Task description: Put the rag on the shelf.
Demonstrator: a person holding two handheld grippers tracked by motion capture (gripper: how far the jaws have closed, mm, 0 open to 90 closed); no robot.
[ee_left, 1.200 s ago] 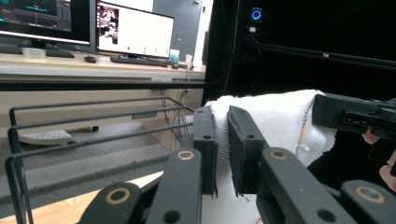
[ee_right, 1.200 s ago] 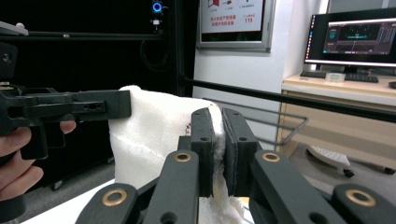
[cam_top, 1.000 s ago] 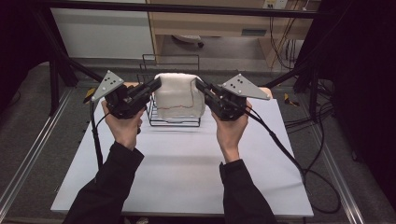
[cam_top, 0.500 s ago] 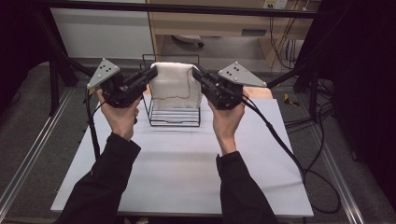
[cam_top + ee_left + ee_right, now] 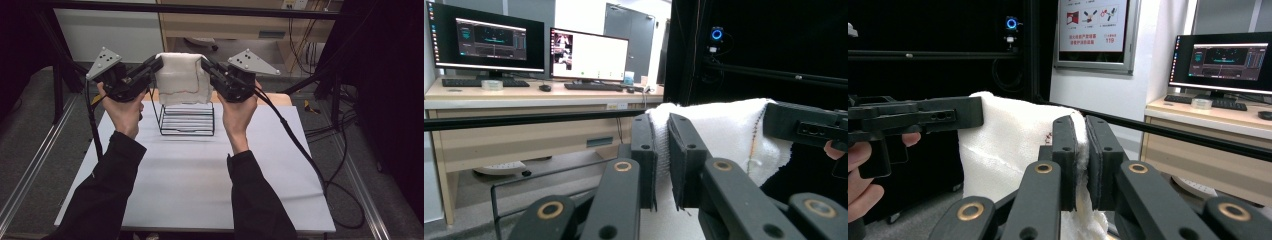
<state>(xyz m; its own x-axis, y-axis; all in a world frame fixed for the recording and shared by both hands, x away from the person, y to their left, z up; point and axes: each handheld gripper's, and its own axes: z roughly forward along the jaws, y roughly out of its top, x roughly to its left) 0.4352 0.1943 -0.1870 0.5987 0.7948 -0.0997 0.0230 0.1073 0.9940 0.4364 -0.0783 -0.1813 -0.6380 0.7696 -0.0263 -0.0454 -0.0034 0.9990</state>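
Desk (image 5: 200, 175) carried a wire rack (image 5: 187, 117). Towel (image 5: 181, 80) hung in the air above the rack, stretched between both tools. Judged light, soft and limp: it sagged in the middle, so the top corners were the sensible hold. Left hand-held gripper (image 5: 156, 66) was clamped on the towel's left upper edge, right hand-held gripper (image 5: 206, 65) on its right. Both forearms were raised, jaws pointing inward toward each other.

We note a wooden desk (image 5: 524, 95) carrying two lit monitors (image 5: 486, 40) and keyboards (image 5: 479, 82), a wall poster (image 5: 1093, 30), grey floor (image 5: 30, 140) and black framing (image 5: 200, 9).
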